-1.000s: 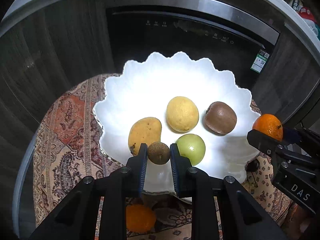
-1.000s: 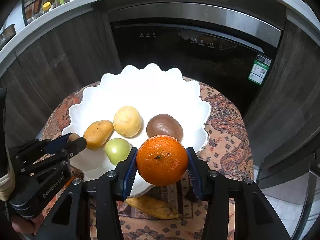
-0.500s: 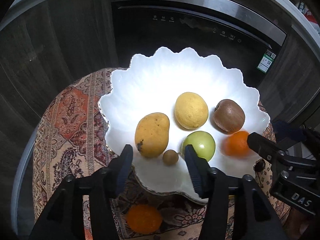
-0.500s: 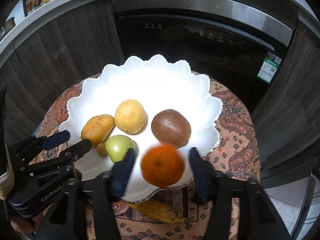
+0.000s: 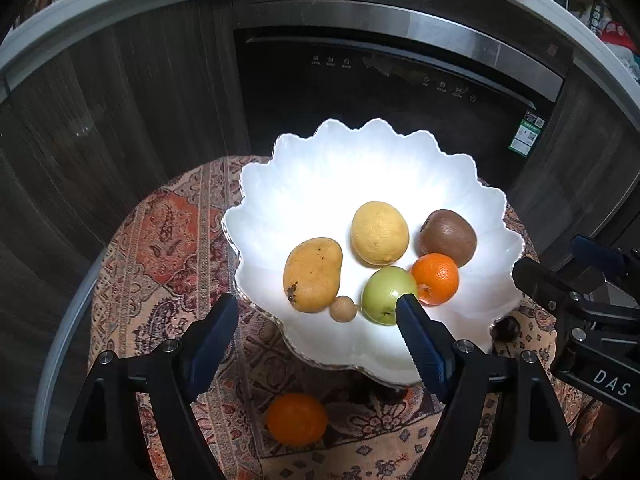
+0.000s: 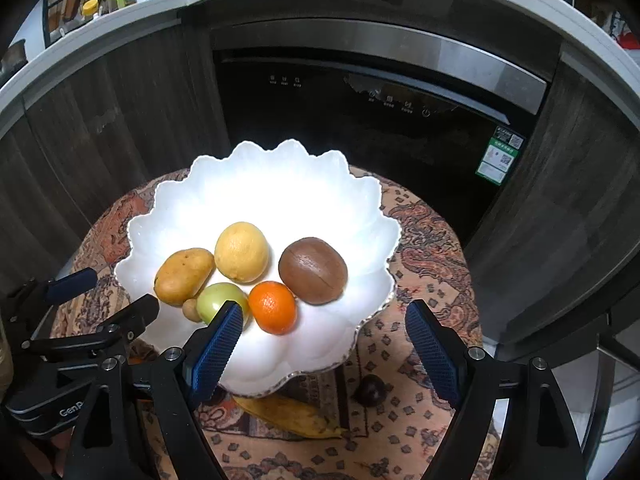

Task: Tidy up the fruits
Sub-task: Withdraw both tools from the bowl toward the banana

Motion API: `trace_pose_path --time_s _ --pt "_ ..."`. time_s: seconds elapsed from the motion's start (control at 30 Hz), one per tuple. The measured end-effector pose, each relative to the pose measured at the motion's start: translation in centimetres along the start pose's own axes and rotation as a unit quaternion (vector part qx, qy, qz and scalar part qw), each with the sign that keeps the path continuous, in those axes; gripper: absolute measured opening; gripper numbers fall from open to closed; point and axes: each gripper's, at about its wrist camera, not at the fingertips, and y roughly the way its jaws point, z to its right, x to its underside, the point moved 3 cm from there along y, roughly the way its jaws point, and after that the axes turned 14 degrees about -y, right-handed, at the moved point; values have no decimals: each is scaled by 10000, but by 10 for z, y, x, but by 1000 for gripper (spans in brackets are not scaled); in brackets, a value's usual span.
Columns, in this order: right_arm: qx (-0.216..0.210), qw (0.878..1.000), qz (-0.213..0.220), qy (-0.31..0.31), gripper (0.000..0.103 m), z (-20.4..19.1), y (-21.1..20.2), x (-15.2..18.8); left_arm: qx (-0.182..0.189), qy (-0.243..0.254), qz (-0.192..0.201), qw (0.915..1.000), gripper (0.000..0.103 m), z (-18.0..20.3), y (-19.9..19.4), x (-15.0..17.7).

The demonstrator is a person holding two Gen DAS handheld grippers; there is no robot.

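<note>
While both jaws spread, opening — nothing between | mango (image 5: 313, 274) lies lengthwise toward bowl (image 5: 360, 168) rim.

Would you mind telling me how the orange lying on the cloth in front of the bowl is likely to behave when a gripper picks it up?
The orange looks round, so a nudge would probably roll it across the flat patterned cloth. Its rind probably gives the ridged pads fair grip. It seems firm, so it should hold its shape.
</note>
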Motion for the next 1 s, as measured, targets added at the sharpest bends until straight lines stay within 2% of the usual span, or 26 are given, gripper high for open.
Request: trace_pose_path --time_s 0.1,0.43,1.0 --pt "18 10000 56 -26 84 2 -10 0 -16 -4 56 10000 85 2 -10 1" --pt "135 9995 285 16 84 12 -45 8 -8 -18 205 9998 85 14 -41 16" --pt "363 9982 181 447 84 42 -58 51 13 76 284 9996 85 38 -57 47"
